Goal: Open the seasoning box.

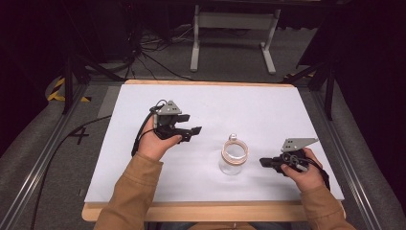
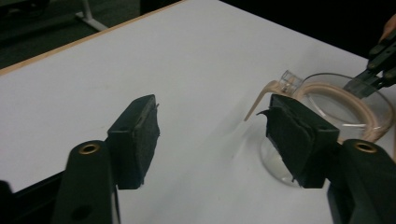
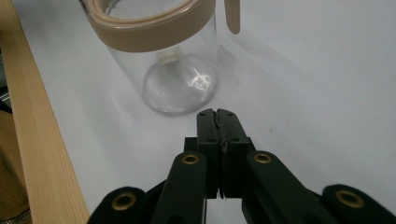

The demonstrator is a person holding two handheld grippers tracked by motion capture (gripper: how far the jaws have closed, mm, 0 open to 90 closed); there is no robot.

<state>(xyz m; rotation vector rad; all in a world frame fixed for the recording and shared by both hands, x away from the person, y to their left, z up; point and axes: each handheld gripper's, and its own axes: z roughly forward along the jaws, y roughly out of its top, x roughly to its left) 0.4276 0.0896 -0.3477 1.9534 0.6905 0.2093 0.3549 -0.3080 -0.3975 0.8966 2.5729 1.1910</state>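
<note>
While left gripper [image 1: 191, 132] gapes, round clear glass jar [image 1: 234, 158], tan rim, smooth white table [image 1: 268, 110].

There is one glass jar [image 1: 234, 160] on the surface [image 1: 268, 110], and it carries one tan band [image 1: 235, 150] around its mouth and one small clear knob [image 1: 233, 137] at its rim. There are two grippers, the left gripper [image 1: 190, 132] and the right gripper [image 1: 266, 162], and two hands hold them. Behind the surface stands one grey frame [image 1: 234, 28] on the floor.
</note>
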